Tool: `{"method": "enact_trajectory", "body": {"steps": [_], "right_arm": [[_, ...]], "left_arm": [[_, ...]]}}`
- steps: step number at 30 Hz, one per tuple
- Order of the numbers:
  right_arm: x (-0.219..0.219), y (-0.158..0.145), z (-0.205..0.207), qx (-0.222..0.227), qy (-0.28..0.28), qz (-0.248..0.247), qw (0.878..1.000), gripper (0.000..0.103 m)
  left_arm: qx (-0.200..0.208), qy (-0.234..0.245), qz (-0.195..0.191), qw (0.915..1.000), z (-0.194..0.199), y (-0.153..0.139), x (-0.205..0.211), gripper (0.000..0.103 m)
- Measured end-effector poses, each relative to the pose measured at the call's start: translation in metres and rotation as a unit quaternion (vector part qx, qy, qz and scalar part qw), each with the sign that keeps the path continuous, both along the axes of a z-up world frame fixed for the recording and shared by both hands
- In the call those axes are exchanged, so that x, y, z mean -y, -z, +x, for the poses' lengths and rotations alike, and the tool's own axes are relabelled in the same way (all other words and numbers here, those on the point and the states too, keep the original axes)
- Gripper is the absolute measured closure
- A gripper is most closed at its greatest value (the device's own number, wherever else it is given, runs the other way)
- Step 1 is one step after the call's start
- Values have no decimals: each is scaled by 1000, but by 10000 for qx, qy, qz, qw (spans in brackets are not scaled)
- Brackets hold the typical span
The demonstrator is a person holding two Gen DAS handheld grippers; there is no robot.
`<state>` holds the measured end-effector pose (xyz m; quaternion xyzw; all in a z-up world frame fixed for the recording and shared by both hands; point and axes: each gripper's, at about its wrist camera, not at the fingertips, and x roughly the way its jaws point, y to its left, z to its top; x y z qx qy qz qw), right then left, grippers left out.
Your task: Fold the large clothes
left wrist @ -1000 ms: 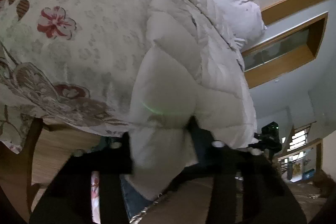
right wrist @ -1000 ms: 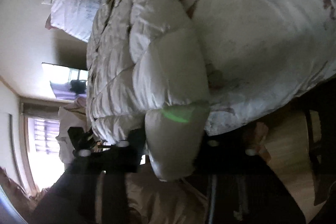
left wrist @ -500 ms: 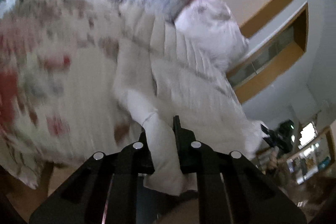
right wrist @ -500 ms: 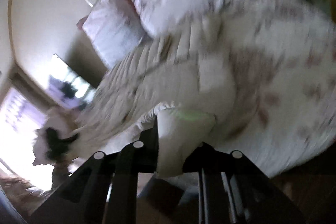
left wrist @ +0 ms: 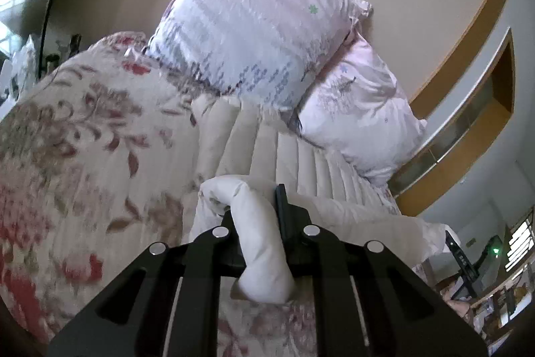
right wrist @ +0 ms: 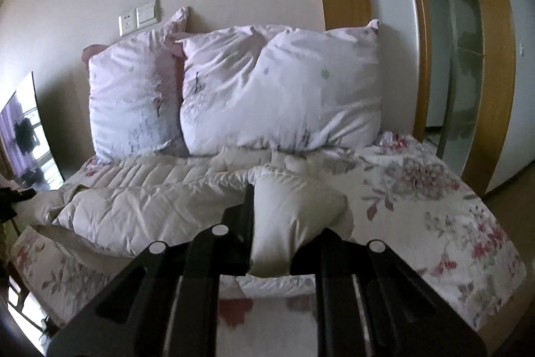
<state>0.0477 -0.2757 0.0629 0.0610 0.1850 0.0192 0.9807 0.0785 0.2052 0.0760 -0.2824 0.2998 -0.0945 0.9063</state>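
Observation:
A cream quilted down coat [right wrist: 160, 206] lies along a bed with a floral cover [right wrist: 434, 203]. Its ribbed panels also show in the left wrist view [left wrist: 301, 163]. My left gripper [left wrist: 259, 216] is shut on one puffy bottom corner of the coat. My right gripper [right wrist: 277, 223] is shut on the other bottom corner. Both corners are held up above the bed, and the lower part of the coat is doubled back toward the pillows. The clamped fingertips are mostly hidden by fabric.
Two pale pink pillows [right wrist: 277, 96] lean against the wall at the head of the bed, also in the left wrist view [left wrist: 254, 25]. A wall switch plate [right wrist: 138, 15] is above them. A wooden door frame [right wrist: 495, 56] stands to the right. A window [right wrist: 23, 136] is at left.
Both grippers have swung up from the foot of the bed and forward toward the pillows, carrying the coat's bottom corners with them. The views turned from sideways to level.

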Motion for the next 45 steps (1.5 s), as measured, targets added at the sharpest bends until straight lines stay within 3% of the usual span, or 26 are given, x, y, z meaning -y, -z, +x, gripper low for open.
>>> {"method": "enact_trajectory", "body": {"steps": [5,9,18,27,28,29,31,32,36,37,40,45], "right_arm": [[-8,-18,29,247,112,-74,9996,89],[-9,-29,64,396,184,-40,9990,89],[-7,19,162,-589,440,297,9969,89],[7,47,212,-1067,678,1015,9868,83],[9,48,218,-1116,701,1123,9849,78],[11,48,223,-1148,715,1215,9833,64],[17,48,233,-1092,691,1532,9797,44],[19,46,237,-1036,678,1648,9785,39],[28,25,238,-584,696,1912,9773,37],[28,17,233,-397,644,1901,9789,37],[20,-2,212,-76,548,1289,9901,37],[10,16,215,-772,553,732,9928,46]], "left_arm": [[150,-113,159,9997,42,-19,0,92],[207,-225,71,9995,82,-25,-4,92],[-483,-361,-395,9974,159,27,-10,92],[-610,-381,-1066,9917,191,49,-18,90],[-599,-368,-1119,9912,194,49,-18,89],[-591,-355,-1165,9908,197,49,-18,82],[-544,-339,-1315,9892,203,48,-19,59],[-502,-359,-1405,9882,206,47,-20,54],[-80,-457,-1698,9844,206,27,-26,42],[187,-483,-1664,9847,199,15,-28,35],[594,-498,-1075,9912,181,-7,-20,31],[169,-197,-29,9997,180,-2,14,31]]}}
